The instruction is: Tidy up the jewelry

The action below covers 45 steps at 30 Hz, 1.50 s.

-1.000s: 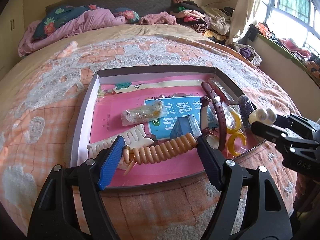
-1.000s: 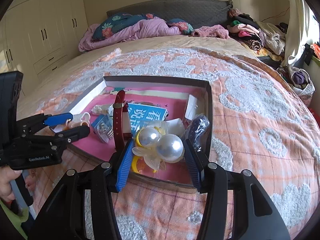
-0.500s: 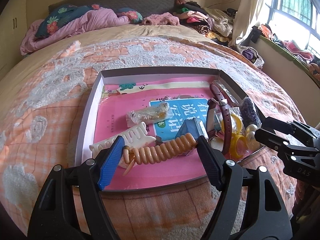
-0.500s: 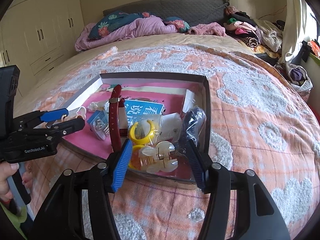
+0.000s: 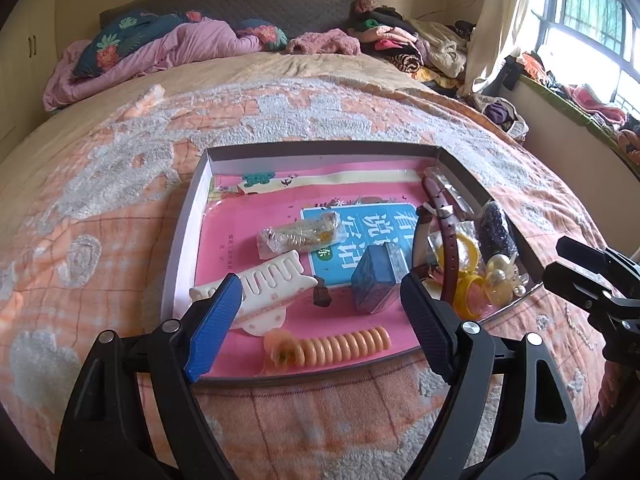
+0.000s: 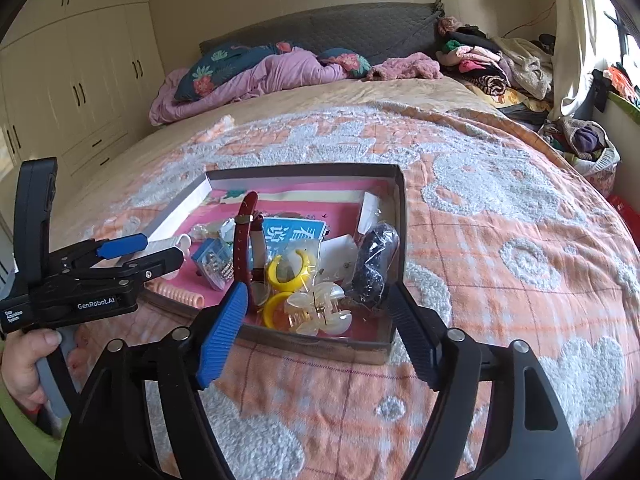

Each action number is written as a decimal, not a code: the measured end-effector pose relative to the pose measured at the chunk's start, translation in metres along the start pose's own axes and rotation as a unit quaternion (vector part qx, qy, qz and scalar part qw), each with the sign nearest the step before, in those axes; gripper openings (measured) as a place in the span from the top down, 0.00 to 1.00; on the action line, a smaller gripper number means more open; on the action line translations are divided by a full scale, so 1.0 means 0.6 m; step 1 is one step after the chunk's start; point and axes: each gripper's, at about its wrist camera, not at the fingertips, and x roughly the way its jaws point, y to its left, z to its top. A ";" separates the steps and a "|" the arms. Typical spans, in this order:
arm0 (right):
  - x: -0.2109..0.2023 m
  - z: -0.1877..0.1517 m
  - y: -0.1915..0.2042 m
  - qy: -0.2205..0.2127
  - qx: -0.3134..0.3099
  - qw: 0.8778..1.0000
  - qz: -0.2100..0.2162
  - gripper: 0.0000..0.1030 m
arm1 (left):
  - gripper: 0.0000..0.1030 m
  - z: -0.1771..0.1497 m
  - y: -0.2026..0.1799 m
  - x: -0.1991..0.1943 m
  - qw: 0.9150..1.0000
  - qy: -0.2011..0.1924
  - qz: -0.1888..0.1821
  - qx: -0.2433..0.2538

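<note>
A shallow grey-rimmed tray (image 5: 320,148) with a pink lining lies on the bed. My left gripper (image 5: 320,284) hovers over its front edge, jaws opening, pads touching nothing. An orange spiral hair tie (image 5: 344,346) lies loose below it. My right gripper (image 6: 316,288) is at the tray's near right corner, jaws also opening. A pearl hair clip (image 6: 320,312) rests free on the tray floor under it, beside yellow hoops (image 6: 288,268). The tray also holds a white comb clip (image 5: 272,284), a blue box (image 5: 376,276) and a brown strap (image 5: 444,232).
A bag of gold pieces (image 5: 300,234) and a dark bead bag (image 6: 372,260) lie in the tray too. Pink bedding (image 6: 260,76) and piled clothes (image 6: 488,64) sit at the head of the bed. A person's hand (image 6: 24,364) holds the left gripper.
The left gripper let go of the orange spiral tie, which dropped into the tray. The right gripper set the pearl clip down in the tray corner, opened and pulled back.
</note>
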 end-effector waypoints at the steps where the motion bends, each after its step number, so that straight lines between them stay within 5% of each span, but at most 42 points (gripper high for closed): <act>1: -0.006 0.000 0.000 -0.003 0.003 1.000 0.001 0.24 | 0.26 0.001 -0.002 -0.008 1.000 -0.004 0.000 0.000; 10: -0.080 -0.003 0.024 -0.042 0.000 0.999 0.016 0.11 | 0.10 -0.009 -0.010 -0.096 0.999 -0.040 -0.001 -0.008; 18: -0.131 -0.029 0.050 -0.065 -0.022 0.997 0.016 0.04 | 0.09 -0.035 -0.021 -0.154 0.998 -0.051 -0.011 -0.026; 31: -0.149 -0.090 0.056 -0.026 -0.020 0.999 0.008 0.04 | 0.09 -0.130 -0.046 -0.177 0.999 -0.024 0.002 -0.041; 45: -0.153 -0.109 0.061 -0.016 -0.016 1.000 0.005 0.04 | 0.09 -0.150 -0.052 -0.181 0.999 -0.020 0.004 -0.039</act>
